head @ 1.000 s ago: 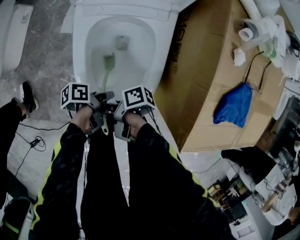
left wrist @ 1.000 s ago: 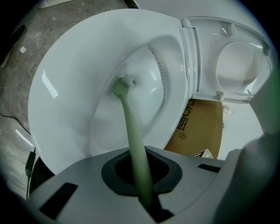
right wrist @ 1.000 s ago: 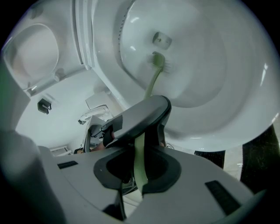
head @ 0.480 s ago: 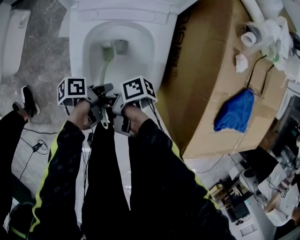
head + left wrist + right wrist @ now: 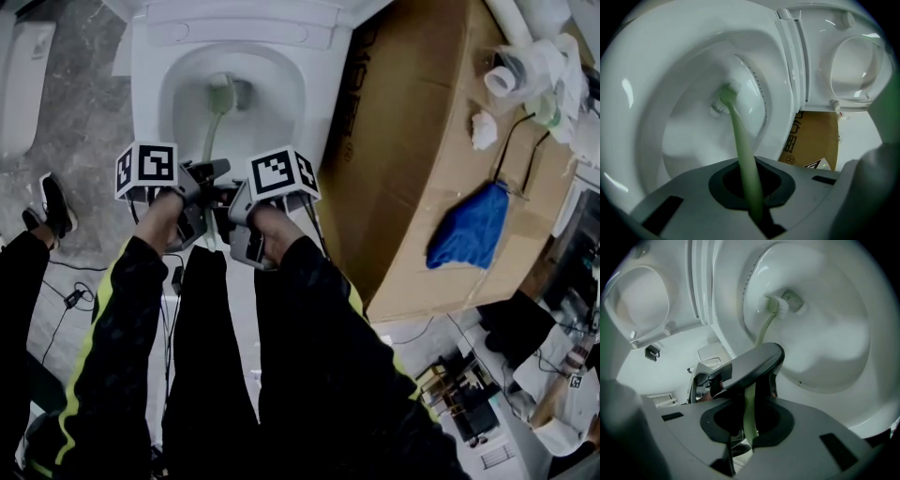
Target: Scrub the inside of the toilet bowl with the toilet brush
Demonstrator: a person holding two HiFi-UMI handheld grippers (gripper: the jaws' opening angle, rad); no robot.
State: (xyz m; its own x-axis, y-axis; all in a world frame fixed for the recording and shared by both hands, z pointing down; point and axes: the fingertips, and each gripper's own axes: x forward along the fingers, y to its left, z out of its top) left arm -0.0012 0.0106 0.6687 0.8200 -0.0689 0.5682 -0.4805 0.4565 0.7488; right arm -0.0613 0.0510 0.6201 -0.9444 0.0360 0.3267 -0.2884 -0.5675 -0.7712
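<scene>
A white toilet bowl (image 5: 155, 103) lies open below me at the top of the head view. A pale green toilet brush (image 5: 221, 95) reaches down into it, its bristled head (image 5: 727, 93) against the far inner wall beside the outlet (image 5: 793, 300). Both grippers hold the brush's thin handle (image 5: 743, 154) over the bowl's near rim. My left gripper (image 5: 753, 190) is shut on the handle further along. My right gripper (image 5: 747, 425) is shut on the handle end just behind it, so the left gripper (image 5: 752, 364) shows ahead in the right gripper view.
A large cardboard box (image 5: 422, 141) stands tight against the toilet's right side, with a blue cloth (image 5: 467, 217) and white paper rolls (image 5: 520, 56) on it. The seat and lid (image 5: 855, 65) are raised. Cables (image 5: 66, 292) and a person's shoe (image 5: 52, 192) are on the floor at left.
The brush head has slid from the middle of the bowl toward its far wall by the outlet. Both grippers have stayed shut on the handle and shifted slightly forward.
</scene>
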